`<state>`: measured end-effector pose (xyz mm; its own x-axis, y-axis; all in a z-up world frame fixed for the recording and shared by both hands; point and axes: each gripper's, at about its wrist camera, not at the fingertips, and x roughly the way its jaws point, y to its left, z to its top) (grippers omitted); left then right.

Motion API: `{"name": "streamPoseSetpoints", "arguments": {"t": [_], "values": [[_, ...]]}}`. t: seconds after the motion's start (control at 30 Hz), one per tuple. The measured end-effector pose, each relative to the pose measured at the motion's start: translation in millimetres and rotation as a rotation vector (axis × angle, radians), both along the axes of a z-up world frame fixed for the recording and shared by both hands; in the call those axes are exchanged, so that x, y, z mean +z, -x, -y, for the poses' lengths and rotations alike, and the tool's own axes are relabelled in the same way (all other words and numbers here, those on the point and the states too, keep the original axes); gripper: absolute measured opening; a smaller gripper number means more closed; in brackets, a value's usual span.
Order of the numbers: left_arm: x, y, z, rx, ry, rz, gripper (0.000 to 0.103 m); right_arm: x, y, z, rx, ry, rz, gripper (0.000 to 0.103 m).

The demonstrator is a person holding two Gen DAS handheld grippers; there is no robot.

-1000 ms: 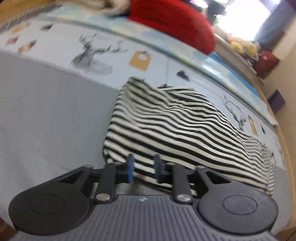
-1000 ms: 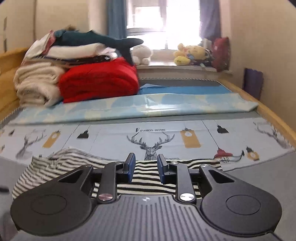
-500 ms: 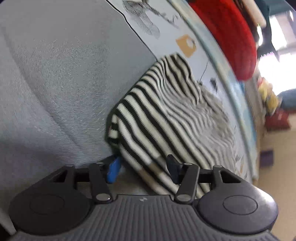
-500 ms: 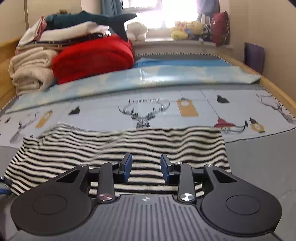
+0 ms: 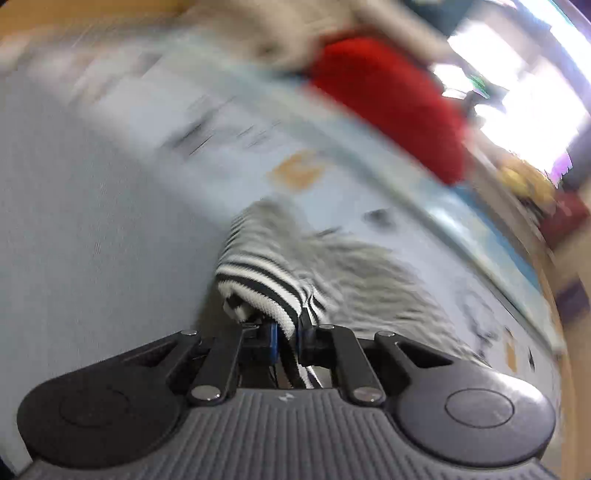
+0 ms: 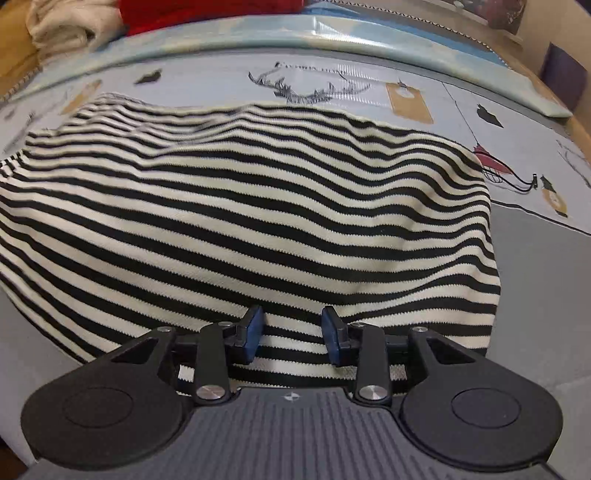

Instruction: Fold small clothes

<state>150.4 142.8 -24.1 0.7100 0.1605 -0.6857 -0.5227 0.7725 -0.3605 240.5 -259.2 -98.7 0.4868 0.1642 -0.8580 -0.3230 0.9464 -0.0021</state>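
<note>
Right wrist view is showing a bed [image 6: 535, 258] with a smooth grey cover and a pale printed sheet carrying deer and tag drawings, serving as the flat folding surface. At its far end a folded red blanket [image 6: 207, 11] and cream towels [image 6: 70, 26] are sitting stacked, well apart from the work. Spread across the middle is lying the striped garment [image 6: 258, 206], a soft ribbed knit in black and cream bands, rippling in low waves rather than lying flat. The right tool [image 6: 291, 332] is hovering over the near hem with its blue pads partly apart and nothing pinched between them, seemingly lining up to take that edge.

Left wrist view is heavily blurred. The left tool [image 5: 286, 334] has just been closing, and its jaws are now clamping narrowly on a bunched corner of the striped garment [image 5: 266, 284], which is standing up in a thick roll above the pads. That corner is probably being gripped so it can be carried over for a fold.
</note>
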Motion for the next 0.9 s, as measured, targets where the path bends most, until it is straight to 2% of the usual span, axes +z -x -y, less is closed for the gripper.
{"name": "streamPoseSetpoints", "arguments": {"t": [0.07, 0.1, 0.2, 0.27, 0.33, 0.4, 0.43, 0.47, 0.53, 0.6, 0.67, 0.73, 0.83, 0.9], "values": [[45, -18, 48, -0.137, -0.136, 0.066, 0.009, 3, -1, 11, -0.023, -0.08, -0.014, 0.037], [60, -25, 70, -0.195, -0.178, 0.092, 0.009, 7, -1, 18, -0.032, -0.12, -0.009, 0.037], [102, -50, 161, -0.422, -0.252, 0.169, 0.008, 24, 1, 47, -0.107, -0.245, 0.053, 0.037], [113, -62, 225, -0.57, -0.289, 0.185, 0.008, 36, 1, 72, -0.19, -0.311, 0.093, 0.037], [110, -72, 290, -0.707, -0.302, 0.18, 0.008, 41, 5, 97, -0.284, -0.35, 0.121, 0.037], [91, -82, 345, -0.823, -0.297, 0.154, 0.009, 42, 10, 119, -0.365, -0.373, 0.132, 0.037], [76, -87, 367, -0.871, -0.274, 0.124, 0.011, 41, 13, 129, -0.407, -0.381, 0.132, 0.037], [60, -92, 384, -0.92, -0.229, 0.079, 0.021, 39, 16, 139, -0.444, -0.385, 0.129, 0.037], [30, -96, 408, -1.036, -0.128, -0.039, 0.031, 34, 19, 159, -0.525, -0.391, 0.117, 0.037], [21, -91, 405, -1.047, -0.105, -0.062, 0.032, 28, 21, 176, -0.598, -0.392, 0.1, 0.039], [24, -83, 379, -0.985, -0.081, -0.013, 0.044, 21, 23, 186, -0.644, -0.4, 0.078, 0.039], [25, -77, 342, -0.901, -0.051, 0.019, 0.044, 18, 23, 186, -0.634, -0.437, 0.061, 0.039], [18, -78, 292, -0.784, -0.112, -0.002, 0.041, 20, 19, 181, -0.587, -0.496, 0.062, 0.041], [4, -81, 269, -0.746, -0.143, -0.042, 0.04, 18, 15, 178, -0.583, -0.557, 0.034, 0.042]]}}
